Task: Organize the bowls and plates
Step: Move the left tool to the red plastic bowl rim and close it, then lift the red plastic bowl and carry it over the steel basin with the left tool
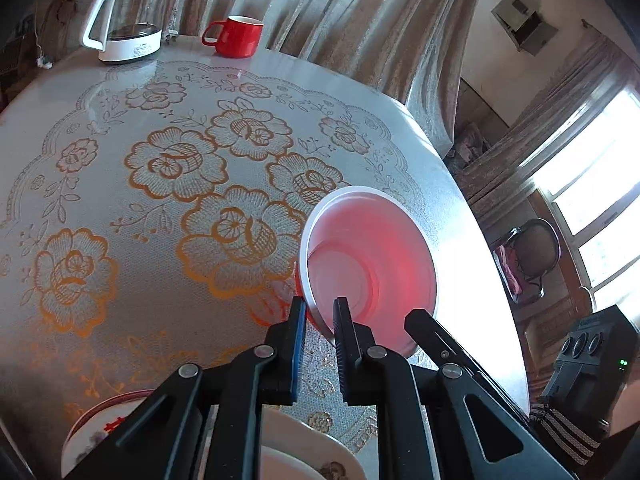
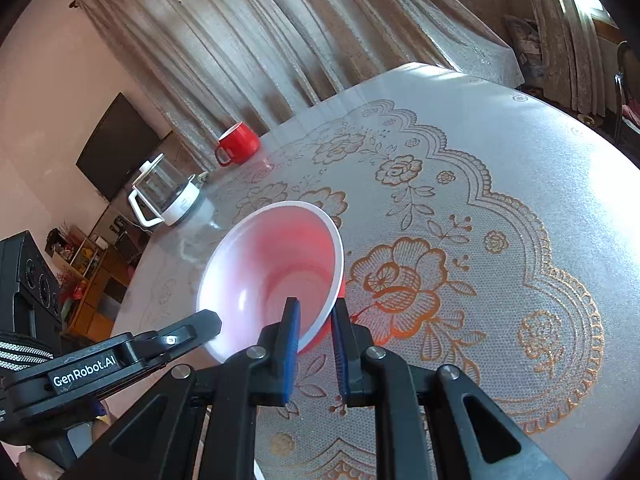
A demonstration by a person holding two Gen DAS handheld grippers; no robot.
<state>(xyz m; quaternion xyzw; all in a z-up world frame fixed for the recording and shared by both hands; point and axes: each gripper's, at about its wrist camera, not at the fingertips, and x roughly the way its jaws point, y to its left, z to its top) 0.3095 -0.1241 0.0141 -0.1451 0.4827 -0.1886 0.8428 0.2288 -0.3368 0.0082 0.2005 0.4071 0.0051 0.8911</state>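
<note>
A red bowl with a pale pink-white inside [image 1: 372, 256] hangs tilted just above the flowered tablecloth [image 1: 168, 208], with both grippers holding it. My left gripper [image 1: 320, 320] is shut on the bowl's near rim, one pad inside and one outside. My right gripper [image 2: 316, 320] is shut on the rim of the same bowl [image 2: 280, 256] in the same way. In the right wrist view, a left fingertip [image 2: 204, 324] reaches the bowl's lower left rim. At the bottom of the left wrist view, a patterned plate [image 1: 92, 428] and a white dish [image 1: 316, 448] lie partly hidden under the gripper.
A glass kettle on a white base [image 1: 128, 20] and a red mug [image 1: 236, 36] stand at the far side of the round table. The table's right edge [image 1: 492, 248] drops off toward a bright window. Curtains hang behind. A black device [image 1: 588, 344] sits at the lower right.
</note>
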